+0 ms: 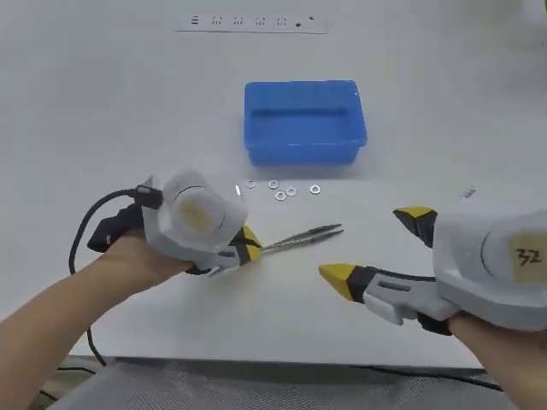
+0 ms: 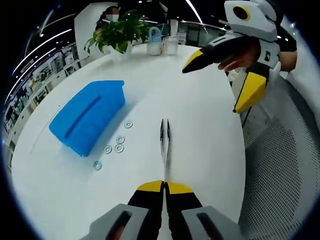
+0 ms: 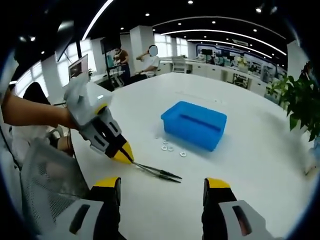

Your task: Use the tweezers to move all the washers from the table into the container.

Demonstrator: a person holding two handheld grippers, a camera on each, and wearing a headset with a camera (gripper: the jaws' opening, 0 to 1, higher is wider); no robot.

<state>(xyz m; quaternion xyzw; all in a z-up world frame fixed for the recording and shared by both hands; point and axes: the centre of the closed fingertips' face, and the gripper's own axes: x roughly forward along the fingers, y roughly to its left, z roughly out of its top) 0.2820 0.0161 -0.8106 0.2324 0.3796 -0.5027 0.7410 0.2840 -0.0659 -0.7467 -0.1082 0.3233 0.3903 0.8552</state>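
Near the table's point(image 1: 102, 111) front edge, the left gripper point(image 1: 249, 246) pinches the handle end of the tweezers point(image 1: 303, 237) between closed jaws, their tips pointing right. Just beyond, the washers point(image 1: 282, 189) lie in a loose row on the table before the blue container point(image 1: 303, 120), with nothing between. Farther right, the right gripper point(image 1: 363, 243) hangs with jaws spread wide, empty. A power strip point(image 1: 252, 22) lies along the far edge

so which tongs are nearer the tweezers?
Left. The left tongs are shut on the rear end of the tweezers; the right tongs are open, off to the side, not touching.
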